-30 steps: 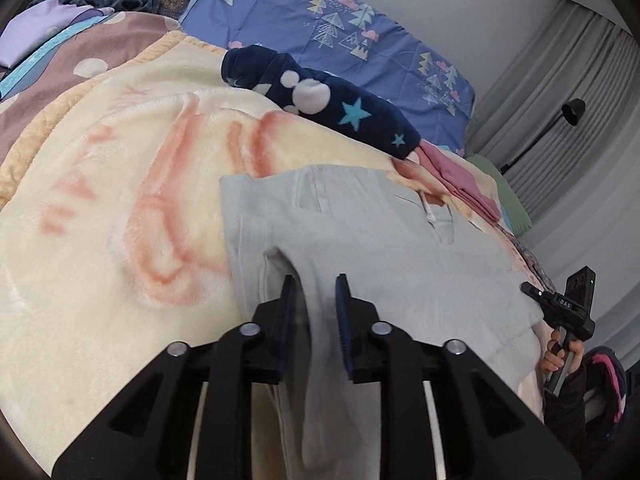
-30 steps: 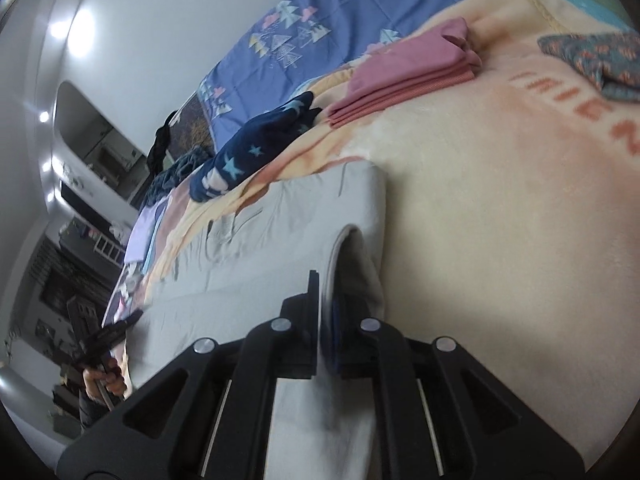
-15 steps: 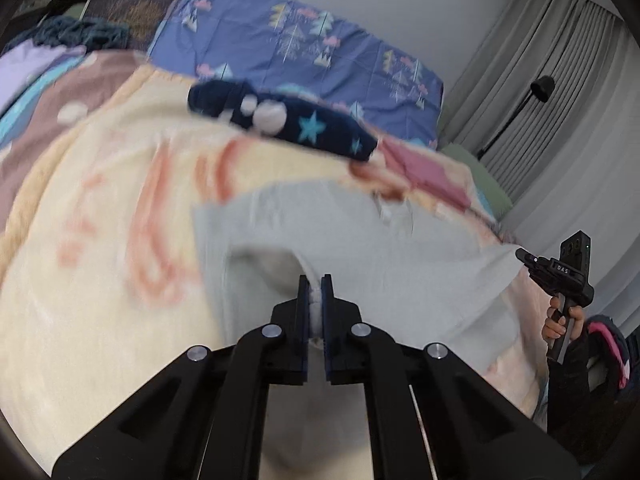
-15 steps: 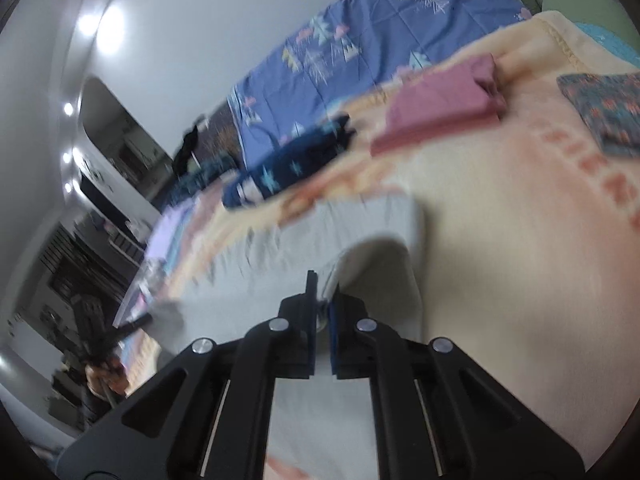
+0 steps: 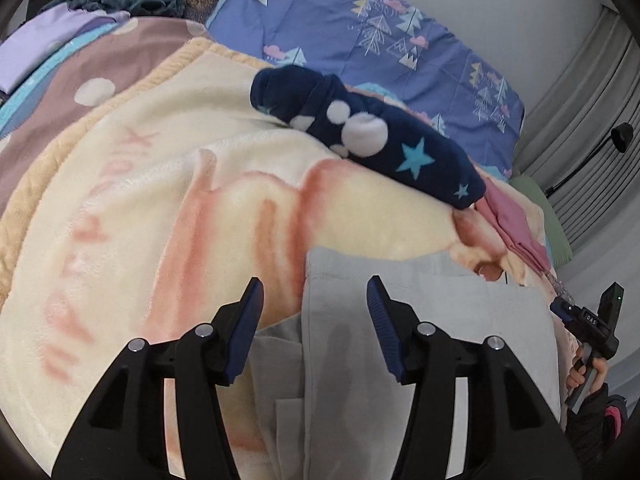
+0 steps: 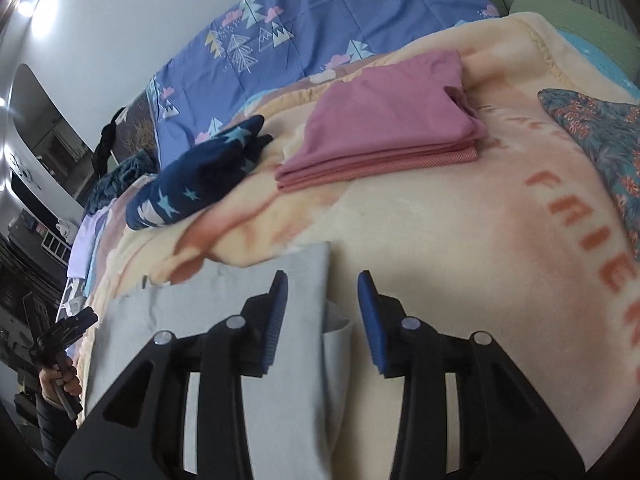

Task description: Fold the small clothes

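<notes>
Grey garment (image 5: 432, 340) lies on cream blanket (image 5: 152, 208) on bed, near edge, folded over itself, top layer flat with straight crisp edge. Left tongs (image 5: 316, 328) opening, fabric edge between jaws, pads not pressing. Right tongs (image 6: 322, 316) opening likewise, folded corner between jaws, unclamped. Step judged: fold just laid, release under way. Next: clear tongs without dragging cloth, regrip for following fold. Pink folded stack (image 6: 384, 128), navy star piece (image 5: 368, 140) lie beyond.

Folded shorts (image 5: 440, 320) lie on the blanket (image 5: 140, 200), clothes piles (image 6: 384, 128) behind.
</notes>
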`<control>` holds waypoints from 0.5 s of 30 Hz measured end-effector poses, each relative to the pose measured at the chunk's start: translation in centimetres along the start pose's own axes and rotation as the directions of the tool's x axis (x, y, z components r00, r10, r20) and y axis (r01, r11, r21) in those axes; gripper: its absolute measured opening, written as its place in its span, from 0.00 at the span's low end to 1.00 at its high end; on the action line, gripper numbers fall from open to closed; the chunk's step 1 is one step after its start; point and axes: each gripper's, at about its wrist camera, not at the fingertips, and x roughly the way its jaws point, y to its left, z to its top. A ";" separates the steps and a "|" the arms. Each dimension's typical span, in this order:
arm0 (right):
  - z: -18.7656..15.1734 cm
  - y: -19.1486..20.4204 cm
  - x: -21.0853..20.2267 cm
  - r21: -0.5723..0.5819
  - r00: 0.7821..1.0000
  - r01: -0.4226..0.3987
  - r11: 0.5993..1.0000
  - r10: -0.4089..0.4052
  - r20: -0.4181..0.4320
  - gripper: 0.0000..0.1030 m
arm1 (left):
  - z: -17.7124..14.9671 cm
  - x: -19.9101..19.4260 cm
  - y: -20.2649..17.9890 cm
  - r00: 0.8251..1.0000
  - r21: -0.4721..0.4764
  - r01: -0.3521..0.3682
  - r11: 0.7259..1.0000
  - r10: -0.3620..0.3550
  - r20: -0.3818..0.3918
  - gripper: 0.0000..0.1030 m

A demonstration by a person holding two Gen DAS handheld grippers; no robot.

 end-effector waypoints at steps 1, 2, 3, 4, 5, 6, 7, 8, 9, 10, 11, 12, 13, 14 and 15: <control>0.1 -0.1 0.4 0.005 1.000 -0.016 1.000 0.016 -0.009 0.37 | 0.1 0.5 -0.1 1.000 0.005 0.003 1.000 -0.002 -0.014 0.52; 0.3 0.0 0.8 -0.001 0.999 -0.037 0.999 0.037 -0.021 0.37 | 0.2 1.1 -0.3 1.000 0.019 0.002 1.000 -0.001 -0.028 0.52; 0.5 0.5 1.4 -0.019 0.999 -0.043 0.999 0.042 -0.032 0.40 | 0.4 1.9 -0.5 0.999 0.039 -0.012 0.999 0.014 -0.045 0.52; 0.6 0.7 1.8 -0.030 0.998 -0.040 0.999 0.038 -0.043 0.41 | 0.6 2.7 -0.7 0.998 0.053 -0.028 0.998 0.031 -0.058 0.52; 0.8 1.0 2.5 -0.040 0.998 -0.030 0.999 0.028 -0.064 0.41 | 0.7 3.4 -1.0 0.996 0.066 -0.034 0.997 0.039 -0.076 0.44; 0.9 1.1 3.2 -0.040 0.997 -0.023 0.999 0.019 -0.080 0.29 | 0.9 3.8 -1.3 0.996 0.080 -0.026 0.996 0.033 -0.081 0.07; 1.1 1.1 3.8 -0.036 0.995 -0.018 0.999 0.015 -0.095 0.04 | 1.0 3.9 -1.7 0.996 0.095 -0.014 0.995 0.023 -0.088 0.06; 1.0 1.2 3.8 -0.036 0.995 -0.015 0.999 0.012 -0.094 0.04 | 1.1 3.5 -2.4 0.996 0.120 -0.049 0.992 0.057 -0.064 0.05; 1.0 1.3 3.2 -0.039 0.997 -0.015 0.999 0.012 -0.070 0.04 | 1.2 2.5 -3.2 0.997 0.157 -0.073 0.985 0.076 -0.018 0.05; 1.0 1.4 2.3 -0.045 0.999 -0.041 0.998 0.039 -0.033 0.04 | 1.2 1.2 -3.8 0.998 0.184 -0.065 0.981 0.063 0.021 0.05; 1.2 1.4 1.0 -0.053 0.997 -0.079 0.995 0.079 0.009 0.04 | 1.3 -0.1 -4.4 0.997 0.214 -0.055 0.975 0.044 0.057 0.05; 1.3 1.4 0.4 -0.059 0.996 -0.084 0.995 0.085 0.026 0.04 | 1.4 -0.8 -4.8 0.996 0.235 -0.059 0.970 0.043 0.072 0.06; 1.5 1.3 0.3 -0.064 0.996 -0.082 0.995 0.084 0.033 0.05 | 1.6 -1.0 -4.9 0.995 0.253 -0.075 0.965 0.057 0.076 0.06; 1.6 1.2 0.7 -0.069 0.998 -0.058 0.996 0.060 0.027 0.06 | 1.7 -0.7 -5.0 0.993 0.265 -0.105 0.959 0.089 0.072 0.08; 1.6 1.0 1.3 -0.066 1.000 -0.020 0.998 0.021 0.010 0.15 | 1.7 -0.1 -4.8 0.989 0.270 -0.148 0.951 0.137 0.059 0.14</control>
